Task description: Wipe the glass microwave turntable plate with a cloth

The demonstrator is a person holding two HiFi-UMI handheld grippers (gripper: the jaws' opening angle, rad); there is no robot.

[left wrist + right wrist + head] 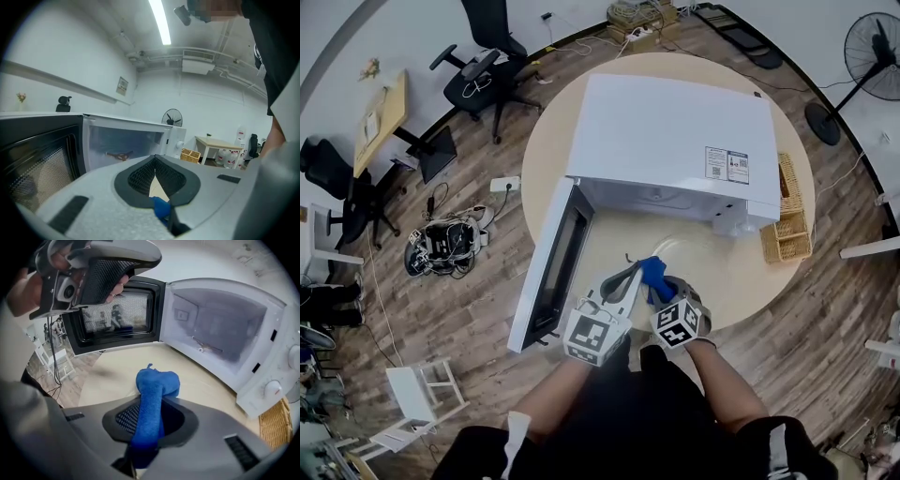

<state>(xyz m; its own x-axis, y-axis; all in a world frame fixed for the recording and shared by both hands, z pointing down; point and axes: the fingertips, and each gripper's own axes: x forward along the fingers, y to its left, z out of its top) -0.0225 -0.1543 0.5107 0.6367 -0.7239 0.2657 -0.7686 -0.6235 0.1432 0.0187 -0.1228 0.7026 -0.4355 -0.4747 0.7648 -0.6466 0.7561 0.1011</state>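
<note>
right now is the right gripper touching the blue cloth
Touching. The right gripper view shows the right gripper with its jaws closed on the blue cloth, which bunches out past them.

Cloth: bright blue, nubby weave, rolled into a thick rope. It runs up the slot of my right claw, whose jaws are pinched on it. The free end bunches into a rounded knob just past the tips, with a small tuft sticking up. In the right gripper view it sits at lower centre of the frame, the knob over the tan tabletop; contact with the table not determinable. In the head view the cloth shows as a blue wad just below centre. Plate: clear glass, seen only as a faint round outline with pale glints, lying flat just right of centre in the head view. Upper right of the cloth, near it; touching or not, cannot tell.
</note>
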